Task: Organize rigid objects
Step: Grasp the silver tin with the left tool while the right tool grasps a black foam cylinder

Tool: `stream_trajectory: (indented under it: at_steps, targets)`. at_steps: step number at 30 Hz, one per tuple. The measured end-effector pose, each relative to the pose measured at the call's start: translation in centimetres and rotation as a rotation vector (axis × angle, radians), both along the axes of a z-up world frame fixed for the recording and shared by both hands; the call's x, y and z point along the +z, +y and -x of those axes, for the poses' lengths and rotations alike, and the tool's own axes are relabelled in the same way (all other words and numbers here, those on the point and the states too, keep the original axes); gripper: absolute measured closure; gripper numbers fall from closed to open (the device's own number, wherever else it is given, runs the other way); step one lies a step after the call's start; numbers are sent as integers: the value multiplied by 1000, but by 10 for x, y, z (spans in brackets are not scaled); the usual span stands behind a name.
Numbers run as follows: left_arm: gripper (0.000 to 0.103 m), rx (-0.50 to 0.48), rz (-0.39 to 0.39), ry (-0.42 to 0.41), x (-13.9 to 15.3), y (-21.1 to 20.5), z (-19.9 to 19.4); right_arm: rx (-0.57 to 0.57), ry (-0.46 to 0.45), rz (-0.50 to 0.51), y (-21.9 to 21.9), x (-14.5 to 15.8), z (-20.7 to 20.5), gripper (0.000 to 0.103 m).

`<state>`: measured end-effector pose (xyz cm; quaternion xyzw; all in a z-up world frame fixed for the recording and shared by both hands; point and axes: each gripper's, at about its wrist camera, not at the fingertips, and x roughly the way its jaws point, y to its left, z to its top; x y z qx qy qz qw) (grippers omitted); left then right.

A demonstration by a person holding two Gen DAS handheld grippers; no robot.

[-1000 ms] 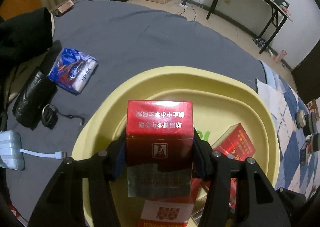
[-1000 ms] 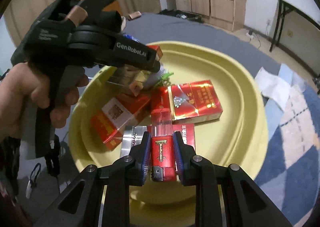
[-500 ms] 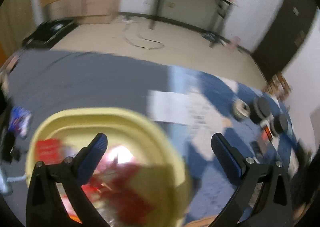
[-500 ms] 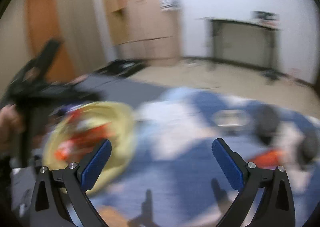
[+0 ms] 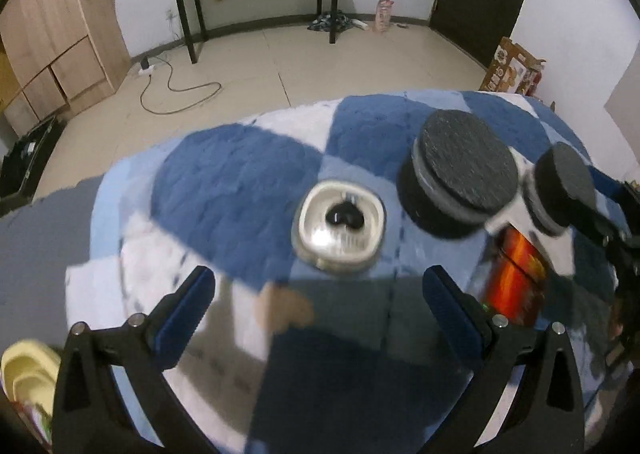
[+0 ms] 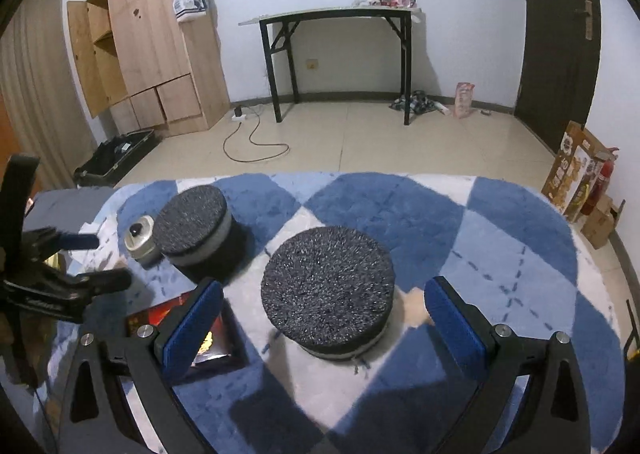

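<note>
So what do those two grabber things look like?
Both look the same. The left gripper has two black plastic arms shaped like open triangles, with small silver screws and a flat blue pad on the inside of each finger. The right gripper matches it: black frame, silver screws, blue pads. No cables or sleeves show. Seen from the side, the left one is black too; any lettering is too blurred to read.

Near disc (image 6: 328,286): dark, round, flat on the blue-and-white blanket, closest of the objects.
Far disc (image 6: 192,223): same kind, further left.
Metal tin (image 6: 138,239): silver, just left of the far disc.
Red packet (image 6: 192,326): lying flat, near left.
</note>
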<state>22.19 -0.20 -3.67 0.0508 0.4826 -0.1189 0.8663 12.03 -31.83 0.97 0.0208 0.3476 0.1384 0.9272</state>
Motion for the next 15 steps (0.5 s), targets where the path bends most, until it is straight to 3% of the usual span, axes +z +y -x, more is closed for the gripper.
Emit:
stream_trajectory:
  at_steps: [4,6,8,9,10,15]
  targets:
    - [1,0,-28,-38,-11,-7,-18,14,31,-10,0,-26,-20,0]
    - [2,-3,-5,-26,-16,-9,-26,10,38,-23,-4,-33,-28,1]
    - [15,-7,-23,-50,-15,-14,-27,27,52,-73,-10,-36,-36,7]
    - [36,-14,-33,-67,-14,-17,-26,34,44,-78,-12,-35,-39,21]
    - [47,-20,-37,-81,-12,-20,-24,49,44,-71,-12,-34,-42,31]
    - [47,7,-24,-111,-7,-15,-12,53,27,-74,-16,-39,-43,34]
